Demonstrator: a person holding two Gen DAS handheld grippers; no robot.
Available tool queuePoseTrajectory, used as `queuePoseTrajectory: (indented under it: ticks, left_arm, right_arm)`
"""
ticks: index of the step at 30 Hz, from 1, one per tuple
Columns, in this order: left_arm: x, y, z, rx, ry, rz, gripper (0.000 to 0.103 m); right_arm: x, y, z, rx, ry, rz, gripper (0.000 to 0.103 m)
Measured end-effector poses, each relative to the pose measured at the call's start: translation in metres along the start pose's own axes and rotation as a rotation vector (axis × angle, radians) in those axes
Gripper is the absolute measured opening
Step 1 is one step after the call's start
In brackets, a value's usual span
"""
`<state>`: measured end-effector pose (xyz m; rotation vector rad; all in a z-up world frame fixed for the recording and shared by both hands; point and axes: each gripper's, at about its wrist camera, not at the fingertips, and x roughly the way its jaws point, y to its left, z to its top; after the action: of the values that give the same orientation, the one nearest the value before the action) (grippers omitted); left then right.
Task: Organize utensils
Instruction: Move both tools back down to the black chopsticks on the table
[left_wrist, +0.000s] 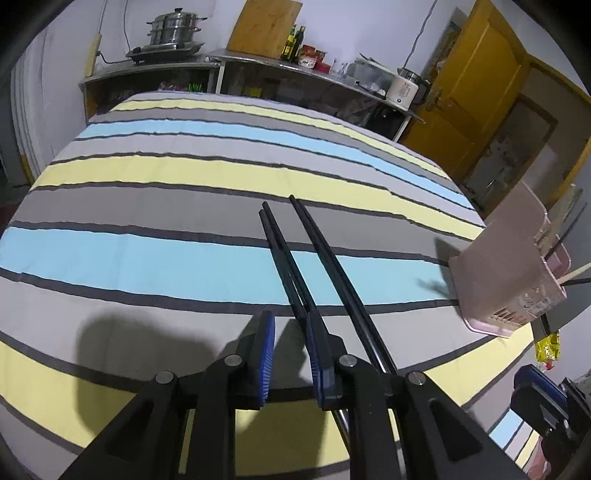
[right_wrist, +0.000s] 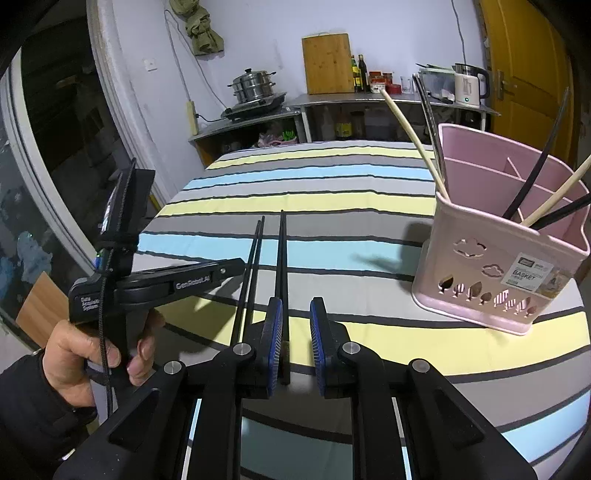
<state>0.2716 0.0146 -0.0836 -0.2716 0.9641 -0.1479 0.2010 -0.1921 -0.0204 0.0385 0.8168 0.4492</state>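
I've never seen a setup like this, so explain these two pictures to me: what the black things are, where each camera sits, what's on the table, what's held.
No robot here: a person holds a two-finger tool in each hand, each carrying a fisheye camera looking along its fingers. In the left tool's view, it is open beside black chopsticks lying on the striped tablecloth. In the right tool's view, it is open around a single black chopstick, not clamped. A pink utensil basket already holds several chopsticks. Neither tool holds anything.

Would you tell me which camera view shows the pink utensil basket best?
The right wrist view: the pink utensil basket shows whole, with dividers, cutouts and label. The left wrist view catches it at the frame's edge, tilted and distorted.
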Motion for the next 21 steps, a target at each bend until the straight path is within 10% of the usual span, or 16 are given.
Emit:
queuePoseTrajectory:
  ticks: [21]
  left_arm:
    - [-0.005, 0.003, -0.005, 0.120, -0.035, 0.109, 0.009]
  right_arm:
    - [0.005, -0.003, -0.001, 0.011, 0.009, 0.009, 0.016]
